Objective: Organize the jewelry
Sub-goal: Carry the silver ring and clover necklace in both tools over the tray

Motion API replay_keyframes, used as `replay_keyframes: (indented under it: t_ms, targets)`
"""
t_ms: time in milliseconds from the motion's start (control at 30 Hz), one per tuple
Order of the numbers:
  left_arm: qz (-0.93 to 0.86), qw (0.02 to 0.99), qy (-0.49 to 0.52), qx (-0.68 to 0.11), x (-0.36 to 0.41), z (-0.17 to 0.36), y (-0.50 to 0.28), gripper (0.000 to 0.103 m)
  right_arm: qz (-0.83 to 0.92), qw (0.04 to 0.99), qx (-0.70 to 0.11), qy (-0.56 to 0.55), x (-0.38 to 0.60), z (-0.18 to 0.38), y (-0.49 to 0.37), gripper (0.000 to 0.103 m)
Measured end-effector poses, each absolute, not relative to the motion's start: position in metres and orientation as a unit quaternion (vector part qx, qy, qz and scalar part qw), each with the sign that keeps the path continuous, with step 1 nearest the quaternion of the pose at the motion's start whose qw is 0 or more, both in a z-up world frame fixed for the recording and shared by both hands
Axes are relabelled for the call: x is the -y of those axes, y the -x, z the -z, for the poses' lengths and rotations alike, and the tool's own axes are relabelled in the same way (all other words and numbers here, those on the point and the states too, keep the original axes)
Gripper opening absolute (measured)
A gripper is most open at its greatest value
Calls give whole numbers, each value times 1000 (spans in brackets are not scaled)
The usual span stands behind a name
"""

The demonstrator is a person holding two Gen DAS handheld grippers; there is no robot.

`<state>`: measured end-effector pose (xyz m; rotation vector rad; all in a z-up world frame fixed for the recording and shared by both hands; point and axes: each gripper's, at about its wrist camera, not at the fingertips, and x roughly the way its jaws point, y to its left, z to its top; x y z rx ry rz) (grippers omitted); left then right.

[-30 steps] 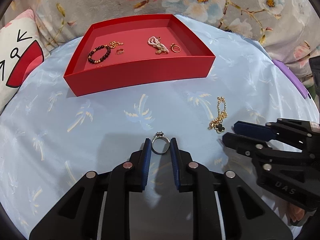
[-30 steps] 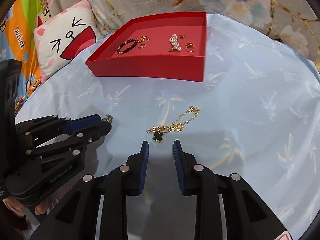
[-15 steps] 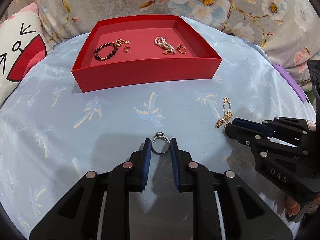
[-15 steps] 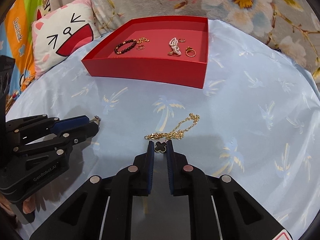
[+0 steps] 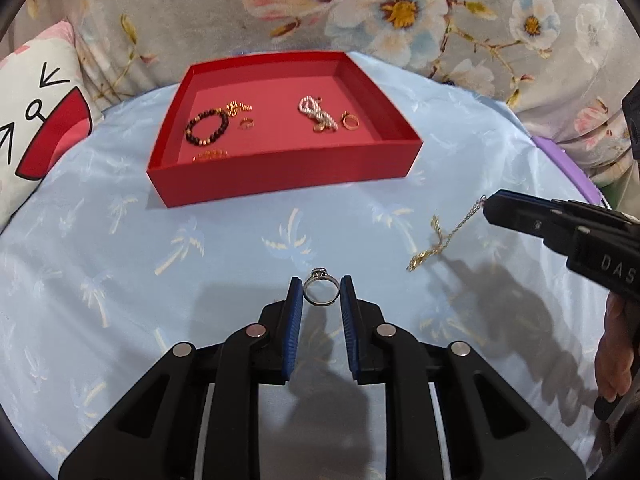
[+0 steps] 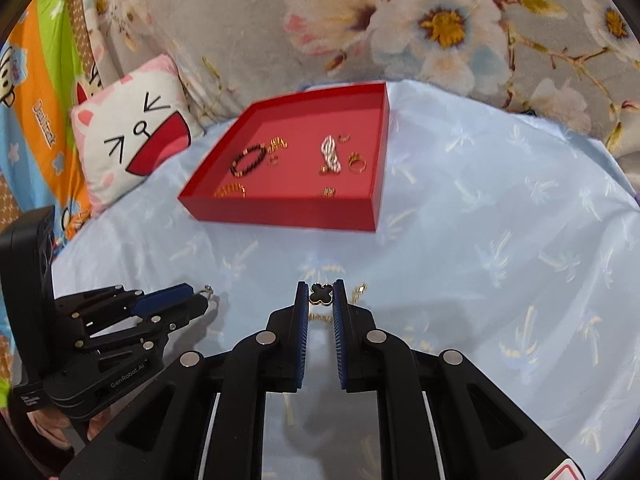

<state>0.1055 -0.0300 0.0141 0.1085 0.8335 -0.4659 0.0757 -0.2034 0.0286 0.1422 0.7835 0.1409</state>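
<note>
A: Firstly, the left wrist view. Report.

B: The left tongs (image 5: 320, 298) pinch a silver ring (image 5: 321, 293) by its band, stone uppermost, held above the pale blue palm-print cloth (image 5: 200, 264). The right tongs (image 5: 490, 208) enter from the right, pressed together on a gold chain (image 5: 440, 240) that dangles from their tip, its lower end bunched at or near the cloth. The red tray (image 5: 280, 178) lies further back, holding a dark bead bracelet (image 5: 206, 126), a pearl strand (image 5: 316, 112) and small gold rings.

A: Handling?

B: In my judgement, the ring is light, stiff and smooth; a grip across the band suits it, though it could twist out. The chain is limp and will swing and snag; best taken by its pendant.

A: Now the right wrist view.

B: The right tongs (image 6: 321, 294) are closed on a black clover pendant (image 6: 321, 293), gold-edged, with chain trailing below and to the right. The left tongs (image 6: 206, 294) appear at the lower left, ring at their tip. The tray (image 6: 280, 210) sits well apart beyond, beside a cat-face cushion (image 6: 136, 136).
</note>
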Motion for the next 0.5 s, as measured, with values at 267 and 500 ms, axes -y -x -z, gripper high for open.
replay_keyframes:
  t_ms: [267, 500]
  targets:
    - [224, 895, -45, -382, 17, -52, -127, 19, -63, 936, -340, -63, 212, -90, -97, 11]
    - [205, 912, -48, -353, 8, -87, -166, 19, -52, 949, -307, -47, 209, -144, -141, 11]
